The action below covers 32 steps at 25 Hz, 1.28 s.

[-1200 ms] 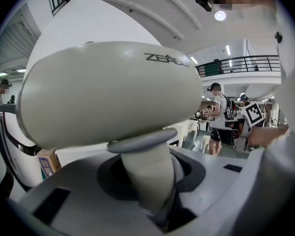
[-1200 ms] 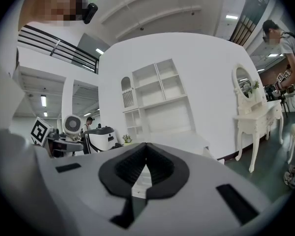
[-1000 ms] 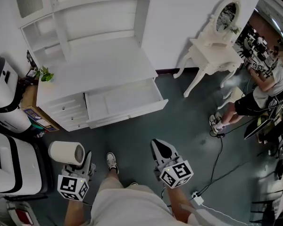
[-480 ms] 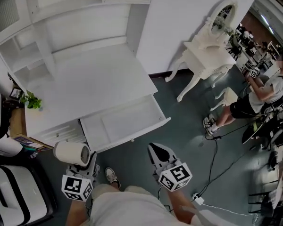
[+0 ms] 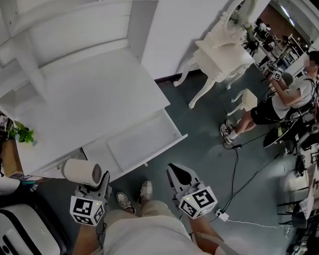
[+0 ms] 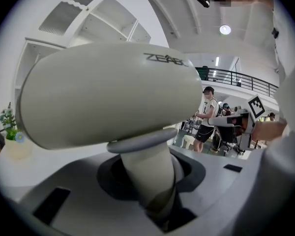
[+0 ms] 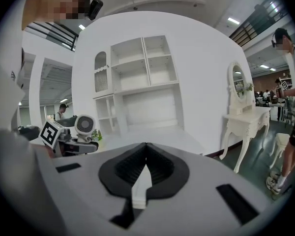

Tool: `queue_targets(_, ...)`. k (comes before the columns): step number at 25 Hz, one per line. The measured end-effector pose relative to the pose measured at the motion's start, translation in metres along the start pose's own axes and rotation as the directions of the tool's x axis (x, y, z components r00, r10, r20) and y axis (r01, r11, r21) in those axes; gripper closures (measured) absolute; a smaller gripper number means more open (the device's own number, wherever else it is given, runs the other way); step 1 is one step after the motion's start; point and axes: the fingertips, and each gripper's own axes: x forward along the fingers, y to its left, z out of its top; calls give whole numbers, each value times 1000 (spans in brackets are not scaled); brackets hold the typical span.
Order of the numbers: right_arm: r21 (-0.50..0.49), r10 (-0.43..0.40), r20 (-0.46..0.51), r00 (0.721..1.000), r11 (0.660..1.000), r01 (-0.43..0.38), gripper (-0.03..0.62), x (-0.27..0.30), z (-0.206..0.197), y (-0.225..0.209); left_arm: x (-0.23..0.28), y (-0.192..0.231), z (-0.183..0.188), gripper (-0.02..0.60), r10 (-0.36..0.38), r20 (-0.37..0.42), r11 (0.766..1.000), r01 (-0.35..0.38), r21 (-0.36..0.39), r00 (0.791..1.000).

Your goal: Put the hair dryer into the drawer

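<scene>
The left gripper (image 5: pixel 98 184) has its jaws clamped on the handle of the cream-coloured plastic hair dryer (image 5: pixel 81 172). The dryer's fat barrel rides above the jaws, just off the front left corner of the open white painted drawer (image 5: pixel 143 141) and not yet over it. The right gripper (image 5: pixel 176 170) hangs off the drawer's front right corner, jaws pressed together on nothing. To my eye the step in hand is the carry. The grip sits low on the handle with the heavy barrel on top, so I'd keep that wrist steady and bring the dryer in over the drawer's front lip. The drawer looks a shallow, flat-bottomed box, so the dryer would go best laid on its side along the drawer's length, and the jaws should part only once it rests on the drawer floor. The barrel is a smooth, matt, rounded cylinder with a round grille at one end and a grey collar where the handle joins. It could roll, though the handle ought to stop it. Behind the drawer the white bench (image 5: pixel 90 100) is plain and flat.
</scene>
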Motion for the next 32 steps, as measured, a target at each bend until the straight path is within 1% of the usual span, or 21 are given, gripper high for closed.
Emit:
queue_targets(4, 15, -25, 6, 1000, 1000, 25, 586, 2, 2, -15, 20, -3, -1, 442, -25, -19, 1000, 25, 3, 1000)
queue_targets(10, 39, -23, 49, 999, 999, 21, 586, 20, 13, -42, 53, -7, 5, 442, -34, -52, 998, 36, 42, 998)
queue_targets(13, 53, -29, 84, 996, 998, 25, 586, 31, 22, -60, 73, -8, 9, 442, -32, -80, 996, 38, 77, 996)
queue_targets(17, 97, -40, 87, 995, 995, 32, 586, 36, 14, -78, 96, -13, 4, 440, -38, -122, 994, 51, 102, 992)
queue_targets(20, 121, -51, 89, 995, 992, 40, 586, 40, 12, -89, 114, -16, -4, 440, -51, -169, 989, 73, 125, 984)
queue_targets(24, 126, -73, 92, 993, 990, 61, 586, 38, 18, -103, 141, -18, -17, 440, -69, -229, 984, 104, 145, 971)
queue_targets(28, 124, -125, 78, 989, 986, 114, 586, 25, 15, -124, 170, -23, -32, 440, -96, -270, 974, 146, 172, 958)
queue_targets(32, 120, -175, 59, 983, 979, 167, 586, 13, 13, -140, 197, -25, -55, 440, -112, -327, 956, 192, 224, 938)
